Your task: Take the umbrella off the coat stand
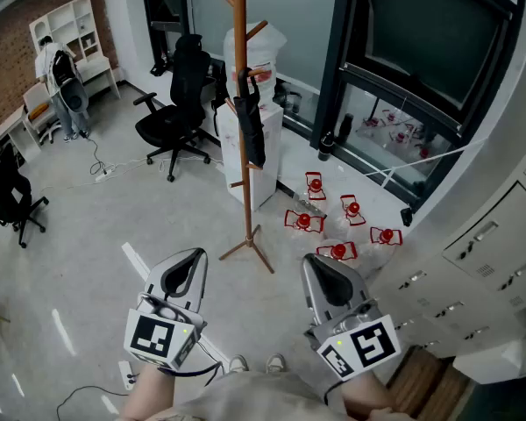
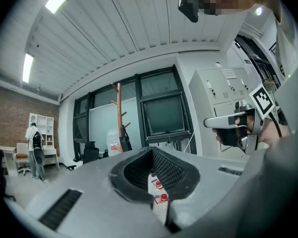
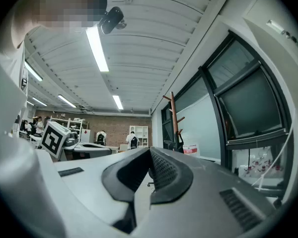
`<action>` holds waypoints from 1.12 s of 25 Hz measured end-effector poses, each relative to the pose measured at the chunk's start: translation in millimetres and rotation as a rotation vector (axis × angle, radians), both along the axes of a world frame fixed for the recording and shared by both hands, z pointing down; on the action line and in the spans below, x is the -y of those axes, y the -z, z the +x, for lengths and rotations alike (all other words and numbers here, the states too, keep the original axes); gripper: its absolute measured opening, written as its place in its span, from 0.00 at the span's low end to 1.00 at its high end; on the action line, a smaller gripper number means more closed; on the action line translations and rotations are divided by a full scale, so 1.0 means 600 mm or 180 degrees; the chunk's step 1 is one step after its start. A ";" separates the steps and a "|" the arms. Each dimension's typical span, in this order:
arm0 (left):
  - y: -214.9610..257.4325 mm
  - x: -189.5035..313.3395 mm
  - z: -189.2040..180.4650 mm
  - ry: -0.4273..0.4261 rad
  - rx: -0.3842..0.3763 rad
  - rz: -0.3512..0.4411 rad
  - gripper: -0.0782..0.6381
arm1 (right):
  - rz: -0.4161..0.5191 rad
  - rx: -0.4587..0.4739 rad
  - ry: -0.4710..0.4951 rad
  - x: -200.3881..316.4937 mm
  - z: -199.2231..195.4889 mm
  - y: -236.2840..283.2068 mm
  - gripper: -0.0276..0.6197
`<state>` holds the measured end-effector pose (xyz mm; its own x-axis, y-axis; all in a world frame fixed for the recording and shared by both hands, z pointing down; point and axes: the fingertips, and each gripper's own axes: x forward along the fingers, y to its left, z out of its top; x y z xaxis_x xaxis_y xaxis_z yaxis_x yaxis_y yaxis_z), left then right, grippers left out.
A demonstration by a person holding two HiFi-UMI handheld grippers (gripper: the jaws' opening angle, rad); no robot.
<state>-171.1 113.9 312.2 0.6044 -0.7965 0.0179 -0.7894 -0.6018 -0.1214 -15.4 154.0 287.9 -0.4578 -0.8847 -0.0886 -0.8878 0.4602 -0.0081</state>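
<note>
A tall wooden coat stand (image 1: 240, 147) rises from the grey floor ahead of me. A folded black umbrella (image 1: 252, 121) hangs from one of its pegs, against the pole. Both grippers are held low and level, well short of the stand. My left gripper (image 1: 190, 258) and my right gripper (image 1: 321, 263) are both shut with nothing between the jaws. In the left gripper view the stand (image 2: 119, 115) and umbrella (image 2: 124, 144) are far off beyond my left gripper (image 2: 151, 175). In the right gripper view the stand (image 3: 174, 118) shows beyond my right gripper (image 3: 149, 175).
A white carton with a water bottle (image 1: 261, 103) stands right behind the coat stand. A black office chair (image 1: 180, 99) is to its left. Several red-topped items (image 1: 337, 222) lie on the floor by the window. White cabinets (image 1: 478, 261) line the right. A person (image 1: 57, 77) stands far back left.
</note>
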 end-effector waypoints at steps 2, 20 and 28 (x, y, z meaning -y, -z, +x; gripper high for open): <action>-0.002 0.000 0.001 -0.0006 0.0012 -0.0008 0.12 | -0.0005 0.0113 -0.0012 0.001 0.005 0.000 0.05; -0.021 0.012 0.030 -0.0038 0.0046 -0.0108 0.12 | -0.0173 -0.0032 0.0063 0.015 0.023 -0.032 0.05; -0.035 0.008 0.067 0.0014 0.0102 -0.0142 0.12 | -0.0150 -0.0022 0.0132 0.017 0.057 -0.037 0.05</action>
<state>-130.8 109.3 333.2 0.5994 -0.7971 0.0727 -0.7882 -0.6036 -0.1197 18.9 143.7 310.3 -0.4945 -0.8681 -0.0439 -0.8681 0.4958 -0.0245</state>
